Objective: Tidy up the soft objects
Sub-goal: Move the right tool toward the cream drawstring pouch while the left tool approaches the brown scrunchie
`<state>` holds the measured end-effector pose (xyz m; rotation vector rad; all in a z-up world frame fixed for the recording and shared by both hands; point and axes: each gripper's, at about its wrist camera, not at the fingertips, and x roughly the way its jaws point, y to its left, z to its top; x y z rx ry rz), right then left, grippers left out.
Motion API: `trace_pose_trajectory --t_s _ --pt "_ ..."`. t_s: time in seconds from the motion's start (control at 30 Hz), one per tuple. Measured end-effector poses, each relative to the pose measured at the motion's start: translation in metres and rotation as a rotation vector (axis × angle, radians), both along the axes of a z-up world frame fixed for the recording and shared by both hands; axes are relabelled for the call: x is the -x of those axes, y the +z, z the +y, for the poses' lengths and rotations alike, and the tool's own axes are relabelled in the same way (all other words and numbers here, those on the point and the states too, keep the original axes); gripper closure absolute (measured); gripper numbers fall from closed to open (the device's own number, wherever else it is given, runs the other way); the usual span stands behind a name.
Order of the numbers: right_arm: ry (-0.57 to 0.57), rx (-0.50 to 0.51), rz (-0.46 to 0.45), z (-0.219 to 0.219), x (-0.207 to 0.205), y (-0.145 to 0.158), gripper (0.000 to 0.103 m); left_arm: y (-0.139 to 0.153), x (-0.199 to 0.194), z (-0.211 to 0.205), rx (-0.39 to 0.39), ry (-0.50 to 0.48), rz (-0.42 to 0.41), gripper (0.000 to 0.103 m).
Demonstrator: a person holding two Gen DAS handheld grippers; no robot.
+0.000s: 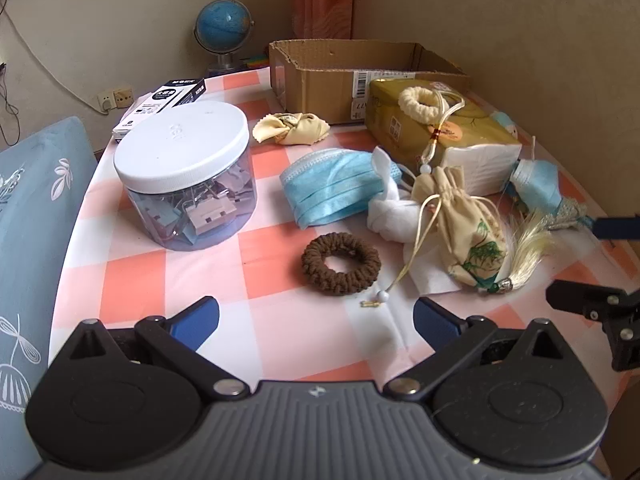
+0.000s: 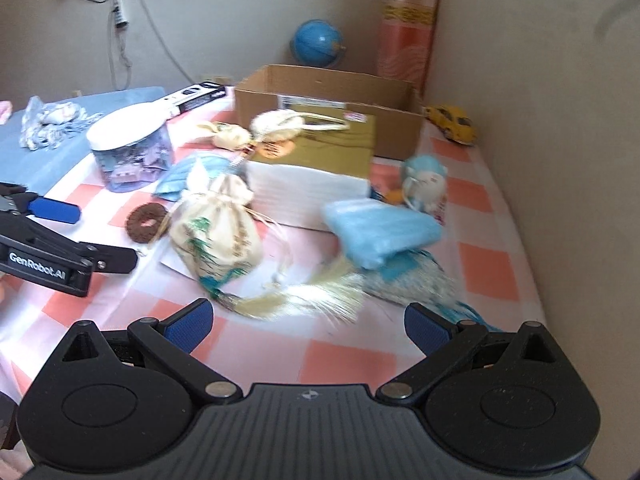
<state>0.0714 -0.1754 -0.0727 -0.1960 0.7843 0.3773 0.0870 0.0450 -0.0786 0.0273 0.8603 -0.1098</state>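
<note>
Soft things lie on the checked tablecloth (image 1: 280,332). A brown scrunchie (image 1: 341,264) lies just ahead of my open, empty left gripper (image 1: 316,320). Beyond it are a blue face mask (image 1: 332,188), a white cloth (image 1: 390,210), a cream drawstring pouch (image 1: 468,224) with a tassel, and a yellow cloth (image 1: 292,128). A cream scrunchie (image 1: 422,104) rests on a tissue pack (image 1: 436,136). My right gripper (image 2: 308,328) is open and empty, just before the tassel (image 2: 304,300), the pouch (image 2: 216,232) and a folded blue mask (image 2: 380,232). A cardboard box (image 1: 352,76) stands behind.
A clear jar (image 1: 188,176) with a white lid holds binder clips at the left. A black-and-white carton (image 1: 160,104) and a globe (image 1: 223,32) stand behind it. A small blue plush figure (image 2: 424,184) and a yellow toy car (image 2: 452,124) sit near the right wall. A blue cushion (image 1: 36,216) borders the table's left edge.
</note>
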Motion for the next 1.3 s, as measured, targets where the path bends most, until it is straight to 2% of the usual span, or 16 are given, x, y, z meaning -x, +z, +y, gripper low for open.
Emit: trace_pose_trajectory --t_s 0.17,0.33,0.5,0.67,0.83,1.03,1.3 --pt "0.058 -0.018 -0.018 0.015 -0.010 0.000 0.001 -0.002 -0.001 0.008 -0.006 -0.010 0.007 0.000" --pt "0.111 -0.015 -0.019 0.031 -0.022 0.001 0.018 -0.001 0.000 0.014 -0.033 -0.027 -0.007 0.000" --pt "0.144 -0.012 -0.018 0.043 -0.031 0.000 0.027 -0.001 -0.002 0.018 -0.014 -0.039 -0.004 0.000" --pt "0.168 -0.021 -0.003 0.048 -0.034 -0.004 0.031 -0.001 -0.001 0.017 -0.016 -0.046 -0.013 0.000" --pt "0.190 -0.037 0.028 0.050 -0.034 -0.007 0.052 0.001 0.000 0.016 -0.008 -0.053 -0.025 0.000" --pt "0.172 -0.027 0.017 0.041 -0.023 -0.002 0.053 0.004 0.003 0.012 -0.023 -0.067 -0.041 0.000" --pt "0.130 0.025 0.017 0.005 0.007 0.002 0.052 0.005 0.001 0.002 -0.031 -0.091 -0.054 0.001"
